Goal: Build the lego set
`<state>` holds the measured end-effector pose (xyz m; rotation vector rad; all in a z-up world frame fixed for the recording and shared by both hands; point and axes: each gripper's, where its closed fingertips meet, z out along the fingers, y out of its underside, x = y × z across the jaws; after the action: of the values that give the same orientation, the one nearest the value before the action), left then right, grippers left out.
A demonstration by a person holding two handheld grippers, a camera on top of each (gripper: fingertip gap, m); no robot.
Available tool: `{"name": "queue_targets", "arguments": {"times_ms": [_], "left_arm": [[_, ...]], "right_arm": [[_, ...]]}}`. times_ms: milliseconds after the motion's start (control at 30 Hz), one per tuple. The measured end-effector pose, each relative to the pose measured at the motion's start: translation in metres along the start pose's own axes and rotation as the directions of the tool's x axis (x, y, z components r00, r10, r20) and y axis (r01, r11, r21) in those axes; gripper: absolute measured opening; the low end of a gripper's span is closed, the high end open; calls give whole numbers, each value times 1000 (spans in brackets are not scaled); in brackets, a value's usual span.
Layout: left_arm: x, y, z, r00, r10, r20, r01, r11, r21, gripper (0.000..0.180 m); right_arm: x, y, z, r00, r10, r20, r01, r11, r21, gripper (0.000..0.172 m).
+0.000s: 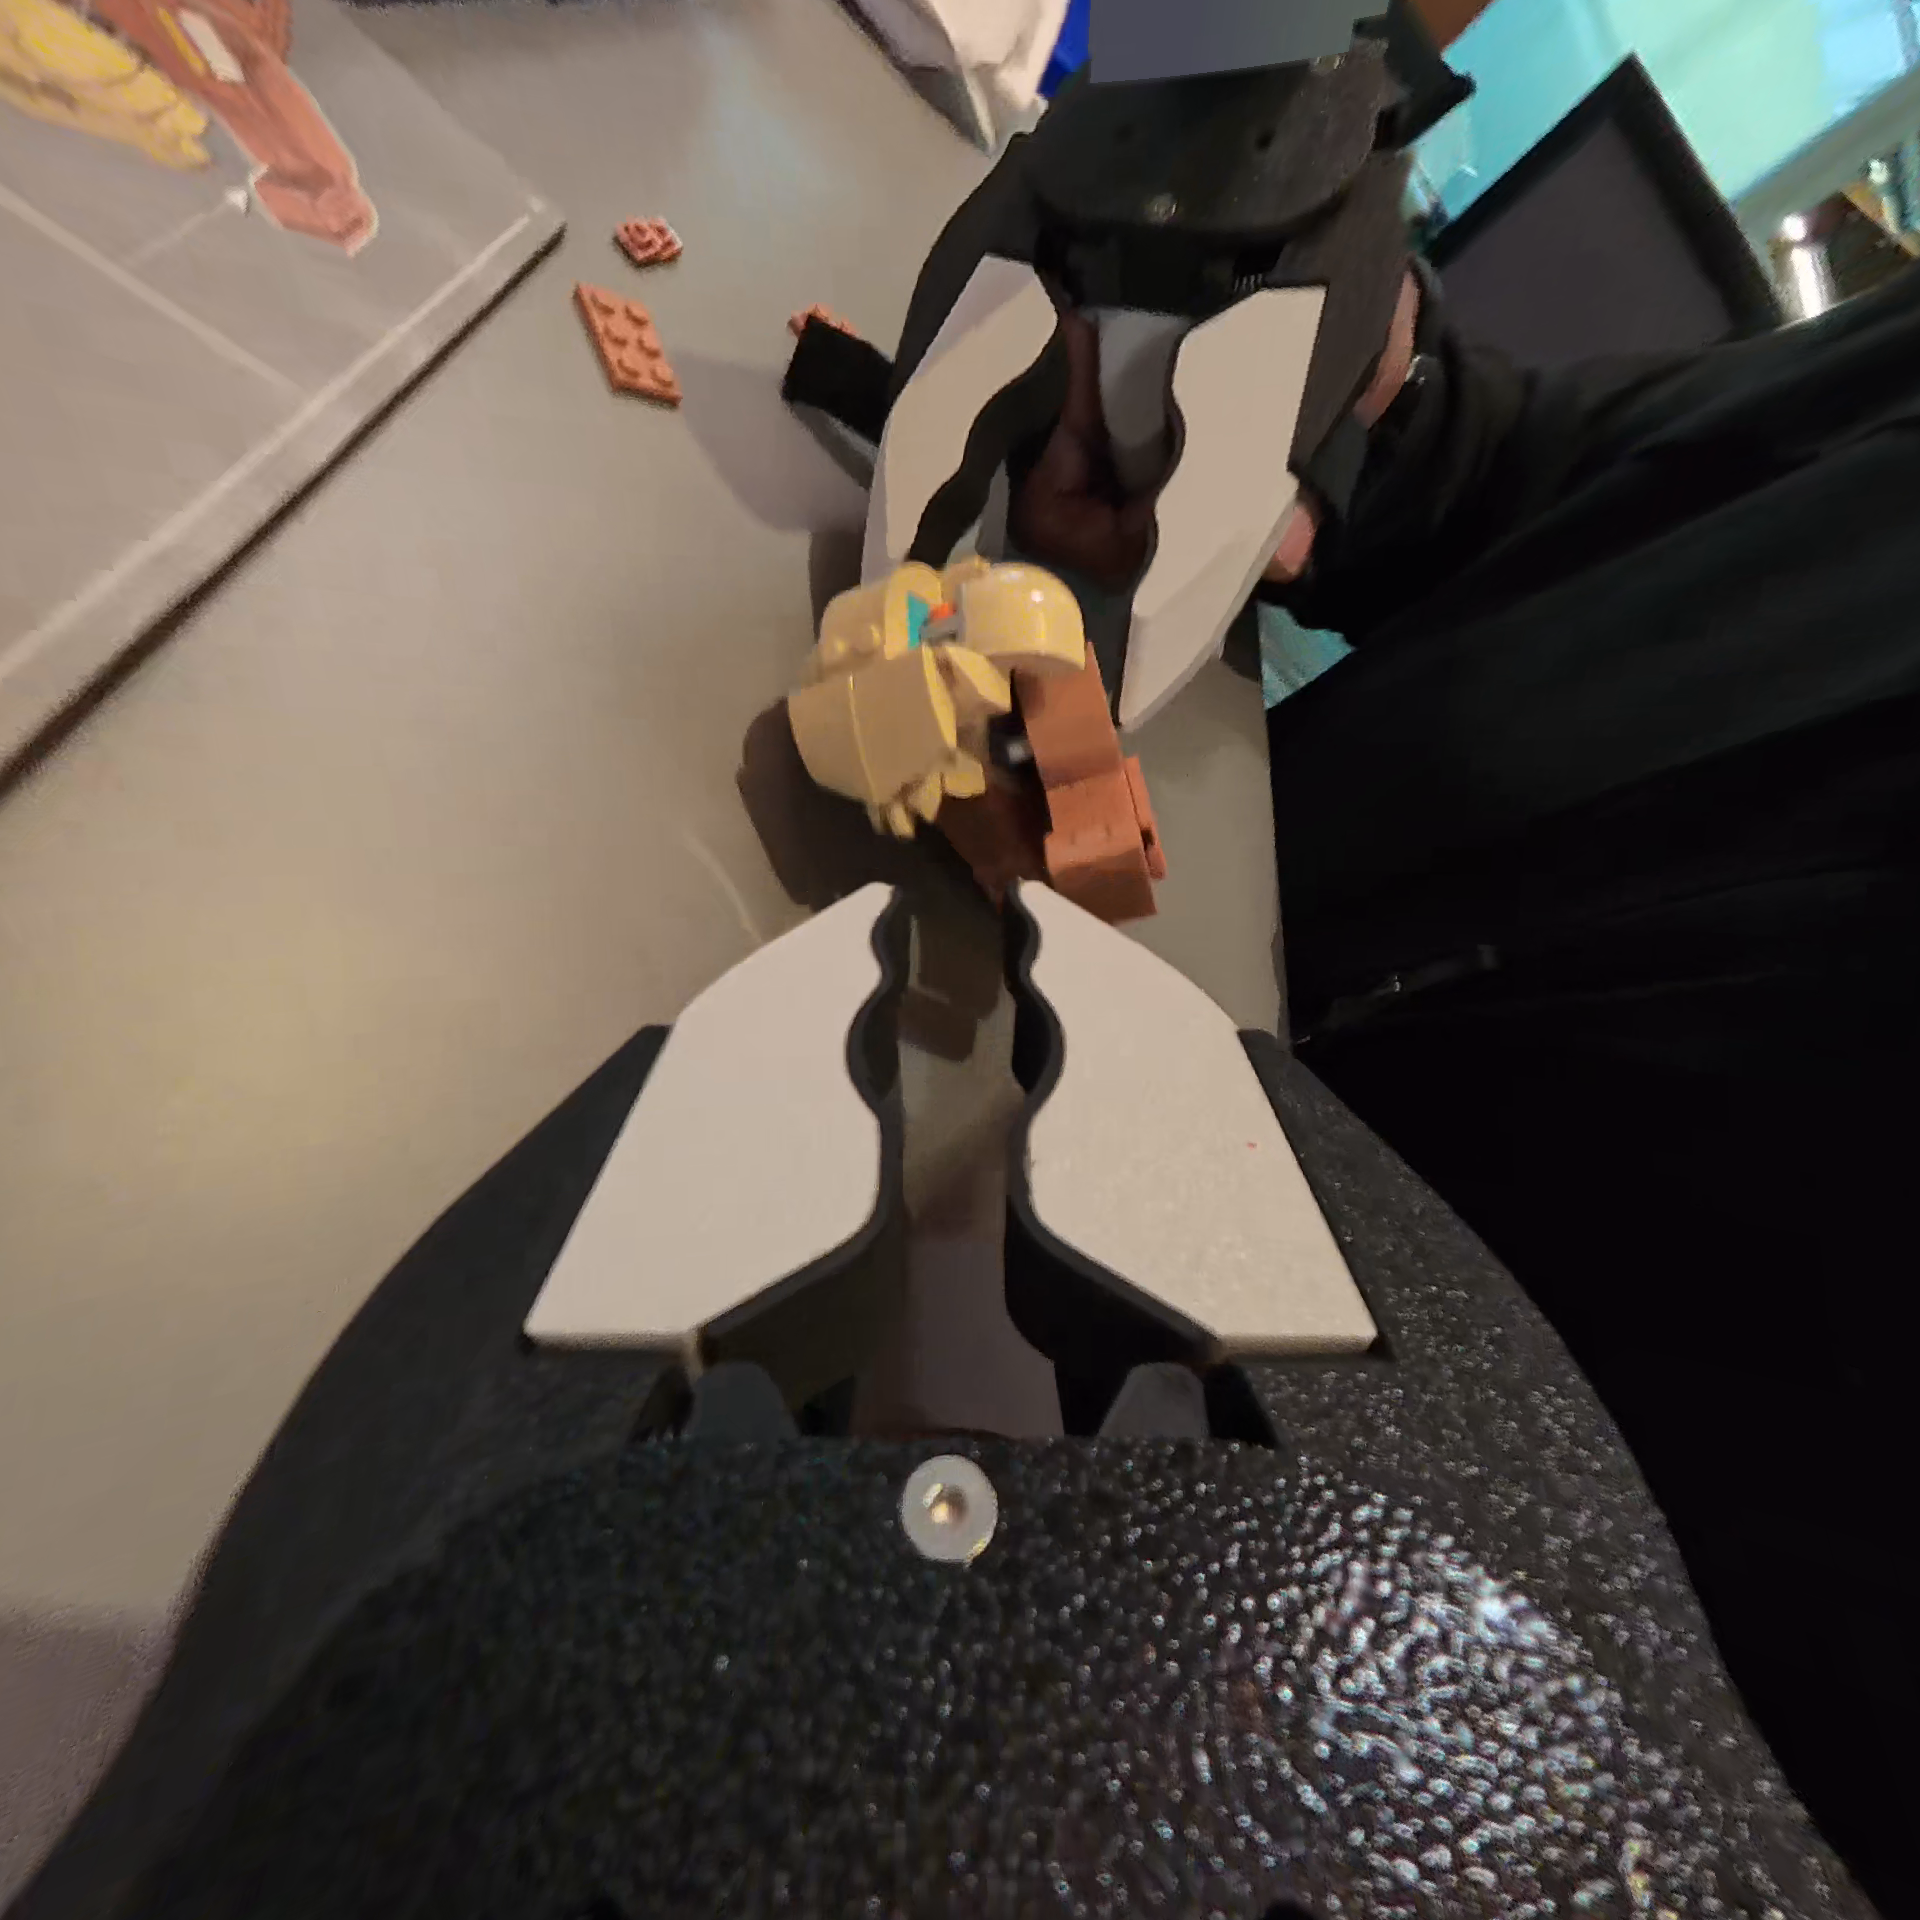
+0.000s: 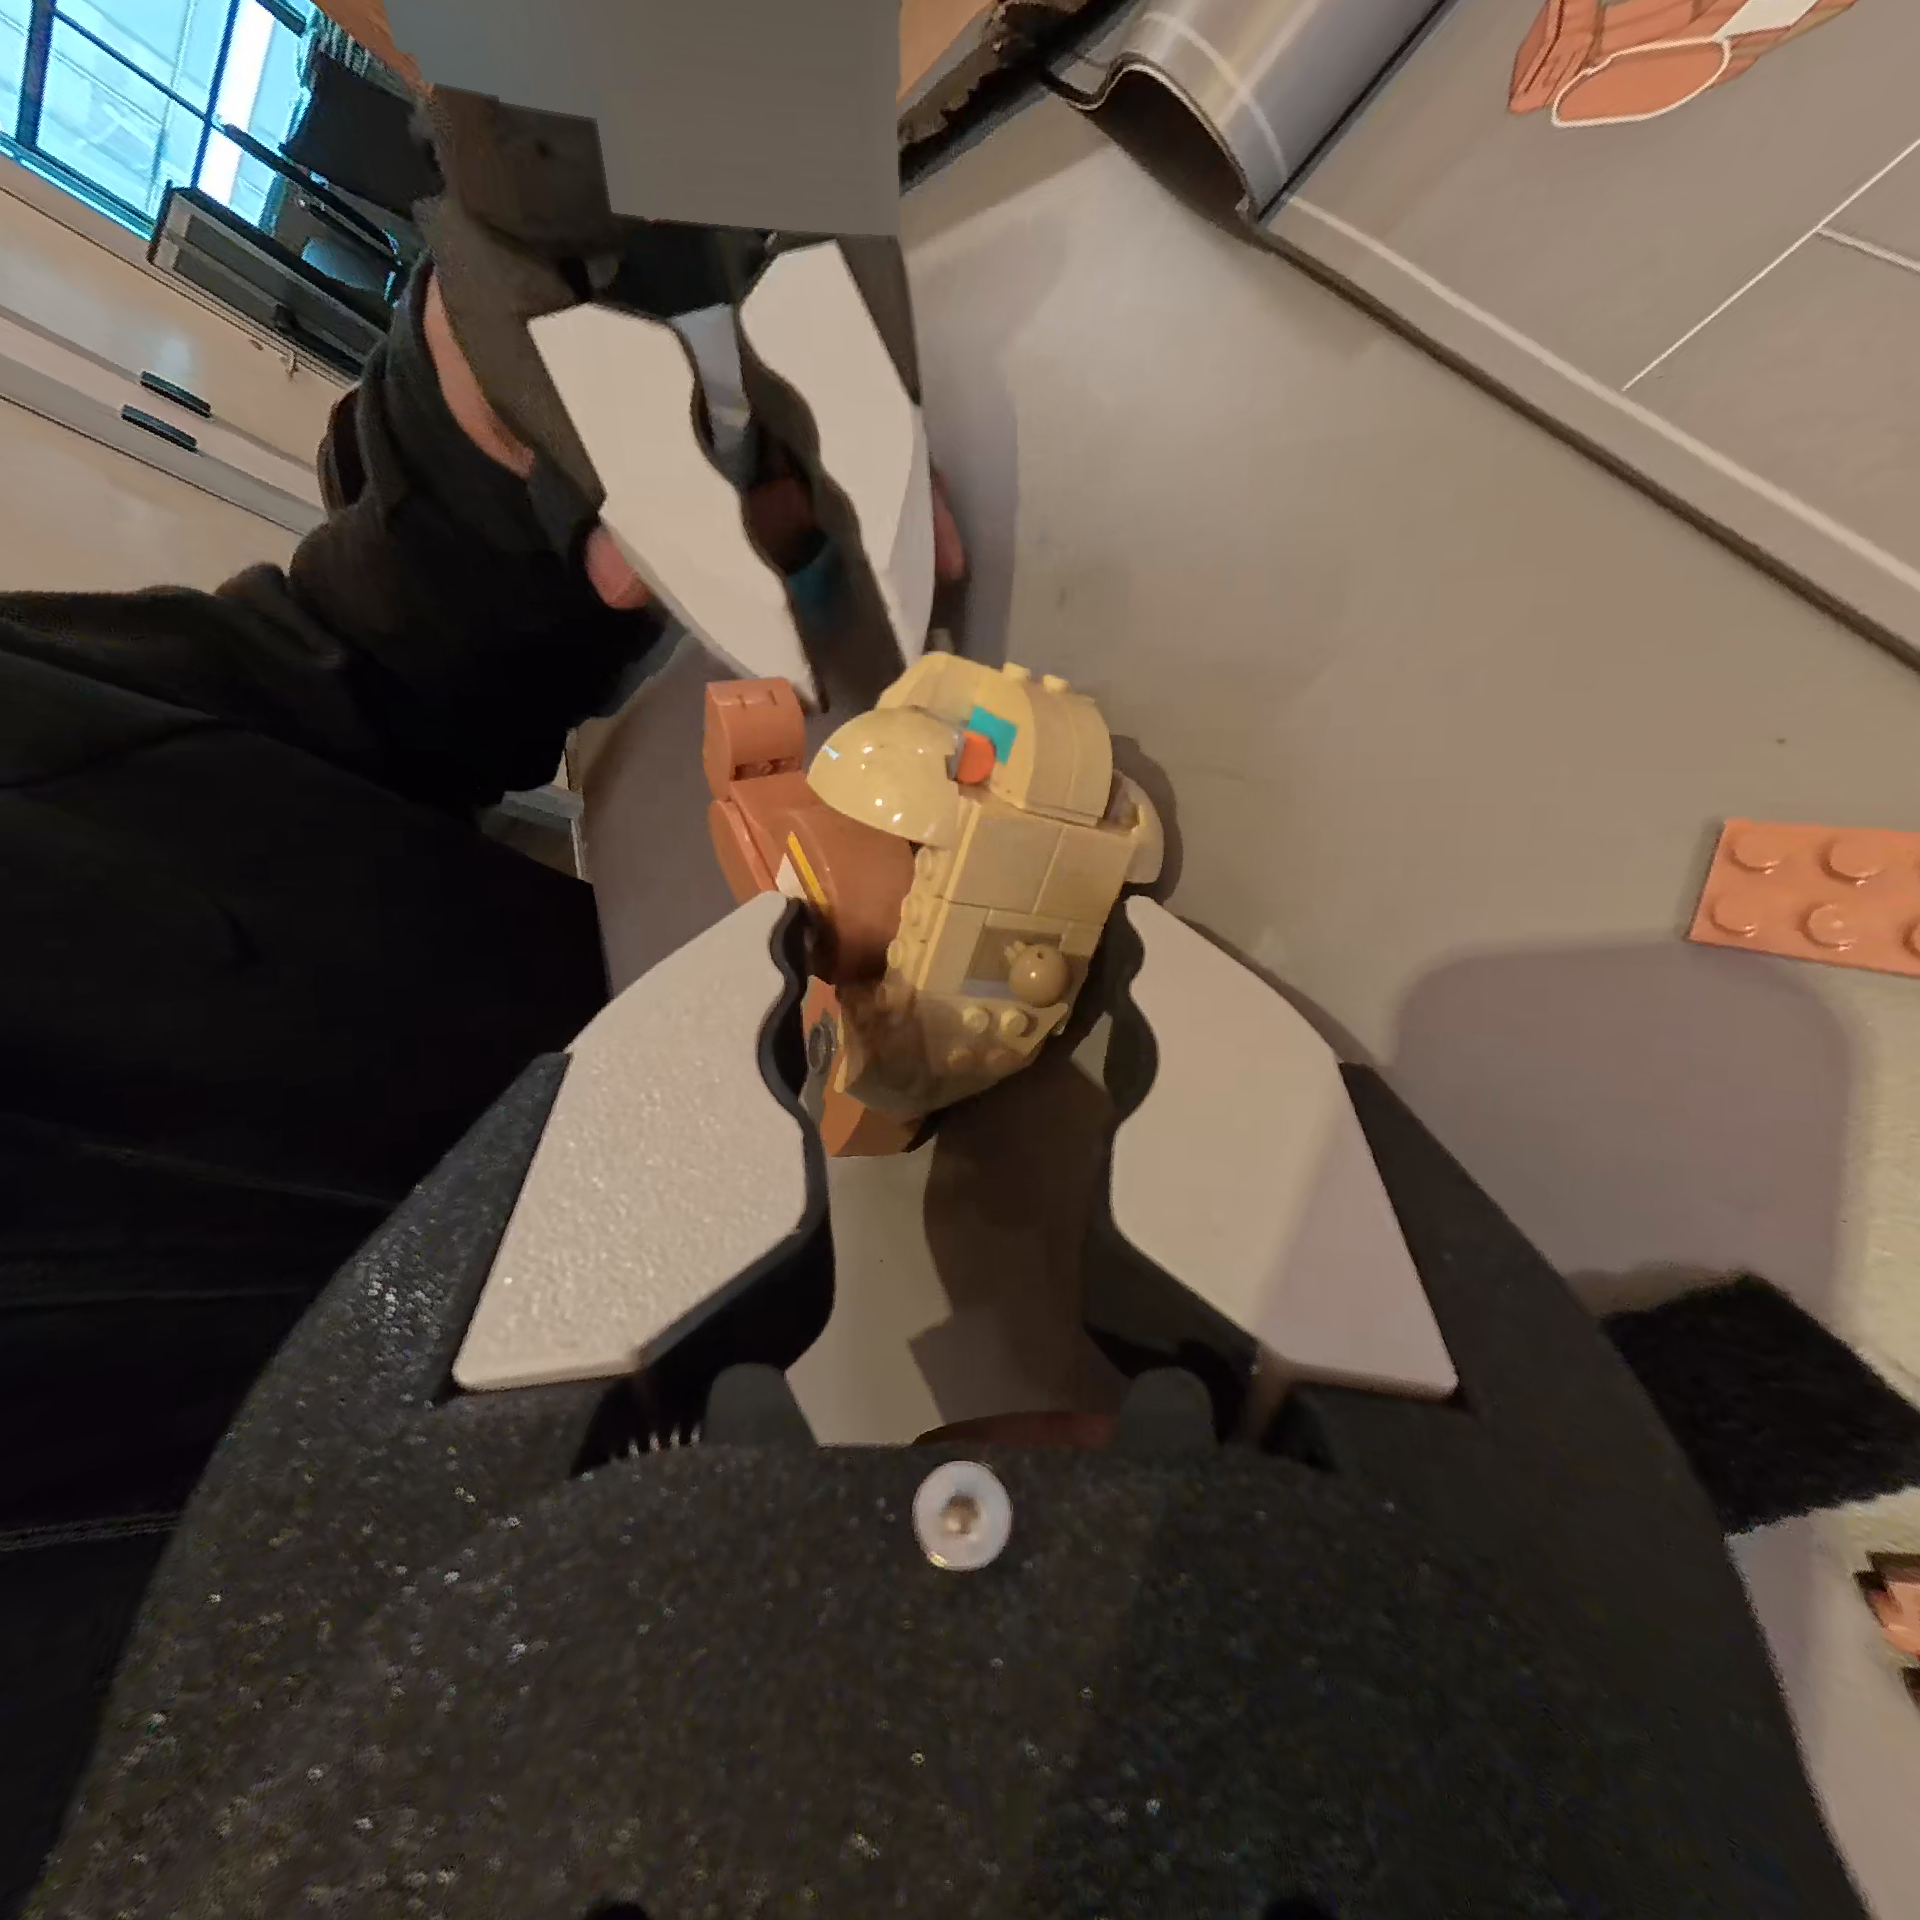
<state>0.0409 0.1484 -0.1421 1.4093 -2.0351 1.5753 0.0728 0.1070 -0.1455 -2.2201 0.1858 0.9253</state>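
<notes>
a small model built of tan and reddish-brown plastic toy bricks (image 2: 966, 894) is being held in the air above a grey tabletop (image 1: 364, 779), between two hand-held grippers that are facing each other. the right gripper (image 2: 951, 935) is standing wide, its left finger (image 2: 717, 997) touching the brown side of the model and its right finger (image 2: 1195, 997) lying close beside the tan side; whether that pad is pressing cannot be told. the left gripper (image 1: 956, 925) is standing narrow, closing on a dark brown projecting piece (image 1: 940, 987) at the model's end, with both white fingers (image 1: 790, 997) lying against it.

handling, as a judgement: the model is looking light and rigid, with smooth glossy curved shells that may be slipping under a pad; its press-fit joints are likely to be parting under twist or a hard squeeze. the flat studded tan flanks are offering the surest hold; the thin brown projection is the weaker one.

position: the model is sitting at the very tips of both grippers, its tan dome (image 1: 997, 613) pointing toward the right gripper's palm side. two loose reddish-brown studded plates (image 1: 627, 341) are lying on the tabletop well apart, near a printed instruction sheet (image 1: 208, 260).
</notes>
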Motion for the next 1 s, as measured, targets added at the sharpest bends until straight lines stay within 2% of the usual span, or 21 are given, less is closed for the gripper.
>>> {"name": "queue_targets", "arguments": {"times_ms": [100,200,267,367,567,833,1000], "left_arm": [[10,19,2,997,-44,60,43,999,15,20],[25,25,21,990,-102,95,95,993,72,27],[25,25,31,978,-94,184,79,993,87,36],[24,21,42,964,-58,260,35,995,92,36],[32,13,54,978,-84,190,62,991,119,40],[47,-4,54,984,-165,-72,176,962,208,46],[50,-10,54,988,-117,-103,138,965,222,45]], "right_arm": [[0,0,0,1000,3,2,-3,1000,4,55],[0,-1,0,1000,2,2,-2,1000,20,54],[-1,-1,0,1000,-11,-2,11,999,40,54],[-2,-1,-3,999,-33,-9,34,996,78,53],[-2,5,-11,1000,-10,4,10,996,91,53],[-5,10,-17,1000,-14,21,11,993,117,53],[-5,4,-24,999,-21,37,13,981,196,53]]}}
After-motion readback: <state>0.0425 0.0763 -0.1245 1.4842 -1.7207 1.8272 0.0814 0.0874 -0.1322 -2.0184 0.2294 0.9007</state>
